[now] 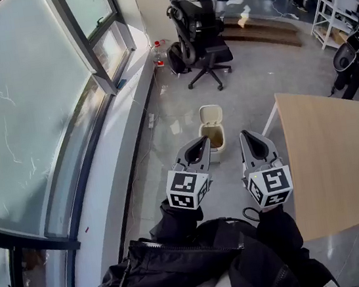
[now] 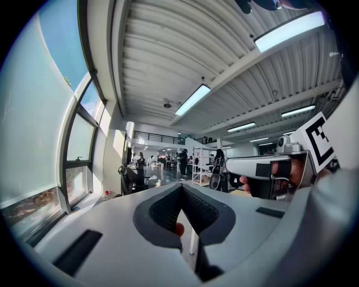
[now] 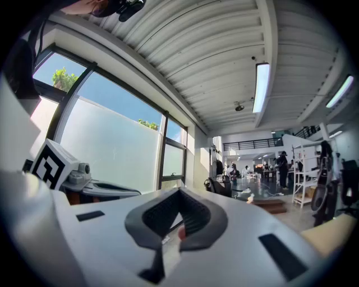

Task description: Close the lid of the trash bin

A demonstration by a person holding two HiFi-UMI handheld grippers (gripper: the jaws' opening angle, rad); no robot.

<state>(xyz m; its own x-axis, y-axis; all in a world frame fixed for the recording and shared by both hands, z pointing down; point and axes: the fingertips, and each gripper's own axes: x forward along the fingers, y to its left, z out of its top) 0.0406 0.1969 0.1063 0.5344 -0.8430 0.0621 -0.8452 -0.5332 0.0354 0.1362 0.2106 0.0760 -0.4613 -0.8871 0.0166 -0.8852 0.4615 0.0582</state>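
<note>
Approach stage: the left gripper [image 1: 202, 141] and right gripper [image 1: 249, 136], fingers pressed together and empty, must next reach the small cream plastic trash bin [image 1: 214, 136] and push down its upright lid [image 1: 211, 113].

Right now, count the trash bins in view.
1: a small cream plastic trash bin, lid raised, standing left of the light wooden table. Others may be hidden.

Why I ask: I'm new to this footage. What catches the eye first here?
The left gripper and right gripper are held level side by side at centre, both shut and empty. Just beyond them a small white bin stands on the floor with its lid up, between a big window on the left and a wooden table on the right.
</note>
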